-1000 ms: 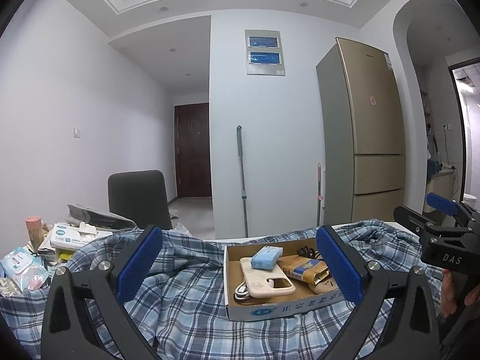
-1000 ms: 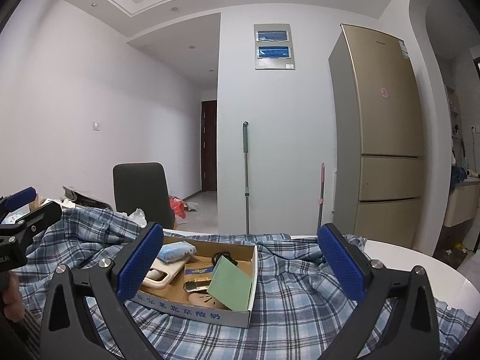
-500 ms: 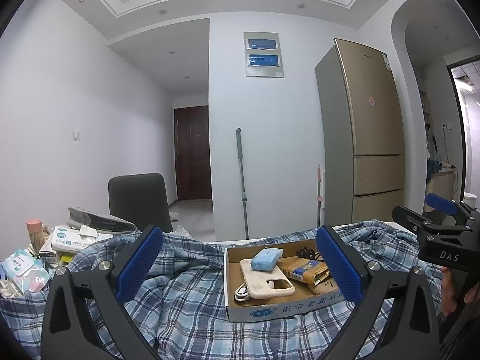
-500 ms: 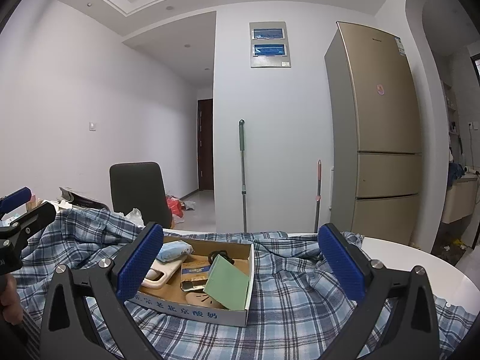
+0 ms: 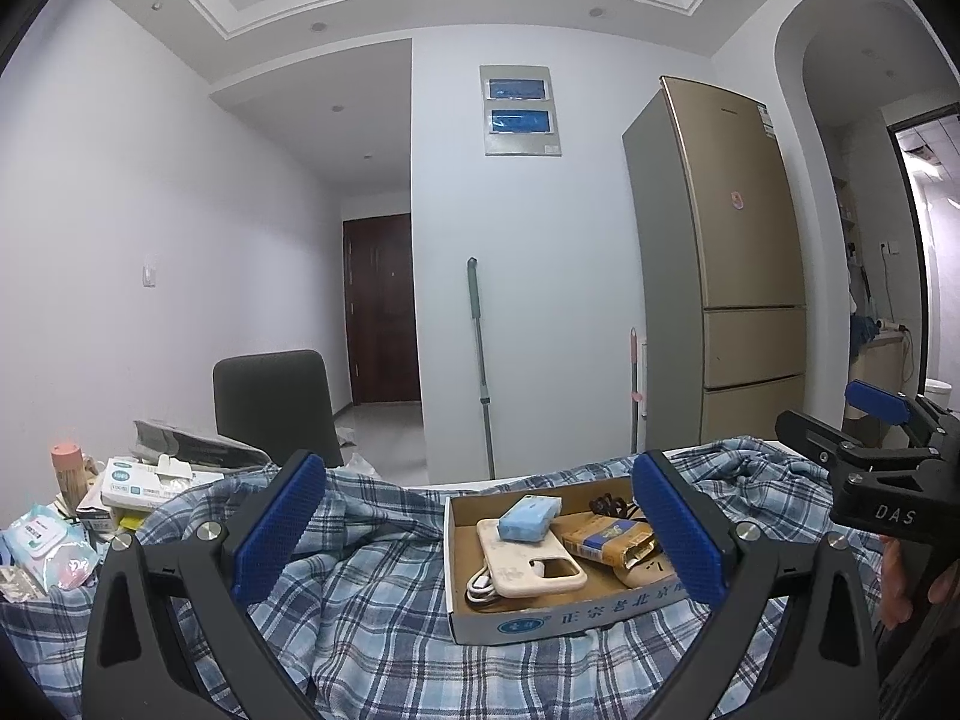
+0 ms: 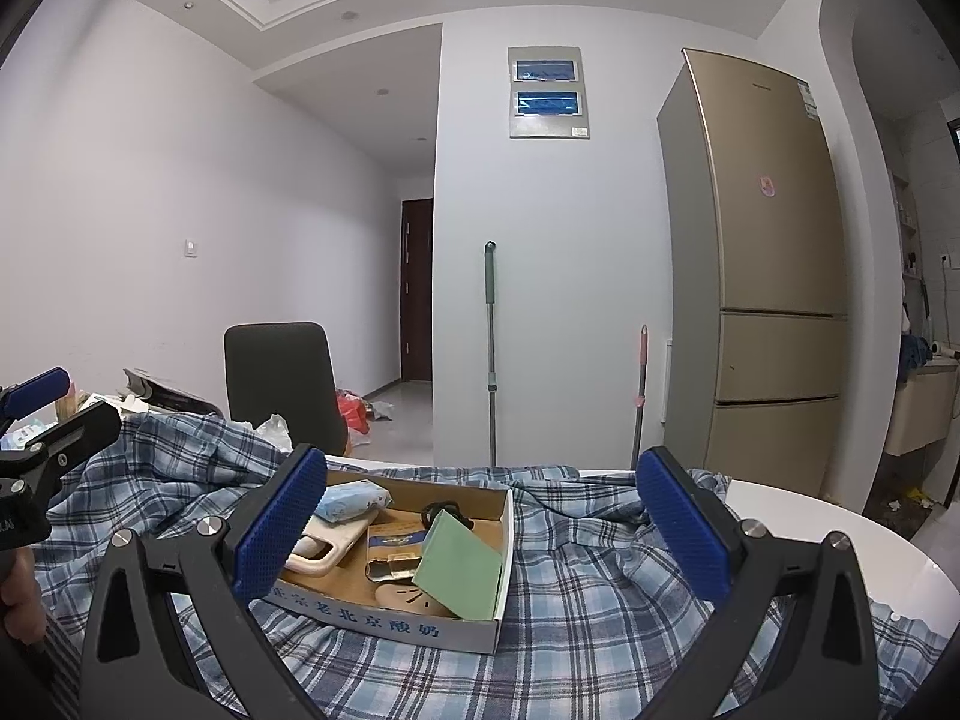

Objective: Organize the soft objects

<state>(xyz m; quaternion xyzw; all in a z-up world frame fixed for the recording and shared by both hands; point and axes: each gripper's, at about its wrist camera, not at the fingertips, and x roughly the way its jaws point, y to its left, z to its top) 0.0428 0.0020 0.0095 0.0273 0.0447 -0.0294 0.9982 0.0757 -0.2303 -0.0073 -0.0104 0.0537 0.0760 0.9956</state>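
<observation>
Left wrist view shows the plaid shirt lying crumpled and spread over the desk, with nothing folded yet. On top of the shirt, near its middle, sits an open cardboard box. Inside the box lie a blue tissue pack, a cream phone case and a brown packet; the right wrist view also shows a green card leaning in the box.

The left gripper hovers above the shirt on the near side of the box, its fingers wide apart and holding nothing. The right gripper is also spread wide and empty, above the shirt and the box. Neither one touches the cloth.

To the left of the box, at the edge of the desk, are wipes packs and a tissue box. Behind the box stand a dark chair and a fridge.

I judge that the task is at its very beginning: the shirt is not gathered and the box on it is likely to hinder any folding.
</observation>
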